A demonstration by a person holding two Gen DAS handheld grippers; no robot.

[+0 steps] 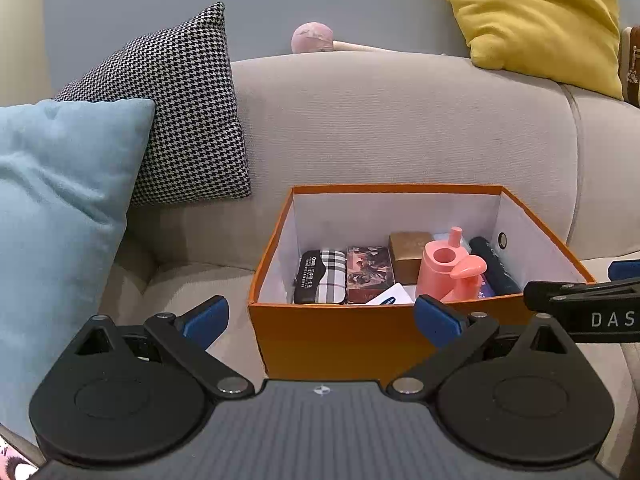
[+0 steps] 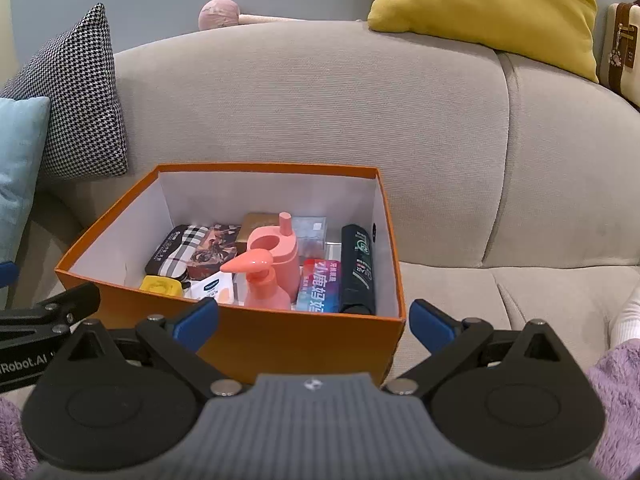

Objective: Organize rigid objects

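Organizing the rigid objects: judged near completion, with all visible items already inside the orange box [image 2: 248,340] on the grey sofa seat [image 2: 500,292]. Confirm both tools empty before any further move: left gripper [image 1: 321,316] spread wide, nothing between the blue pads; right gripper [image 2: 314,322] likewise spread wide and empty, just short of the box's near wall. Check contents from the right wrist view: pink pump bottle [image 2: 266,280] upright near the middle, black shampoo bottle [image 2: 357,270] lying along the right wall, plaid case [image 2: 178,250] and patterned box [image 2: 212,252] at the left, colourful toothpaste pack [image 2: 322,286] between pump and black bottle, small yellow item [image 2: 160,286] in the near left corner. If a further item remains outside the frames, approach from above, close on the two flattest faces, and lower into the free space at the back of the box. Keep clear of the pump bottle's nozzle; likely top-heavy and easy to topple. Avoid pushing the near wall, since cardboard on a soft cushion probably slides or tips.
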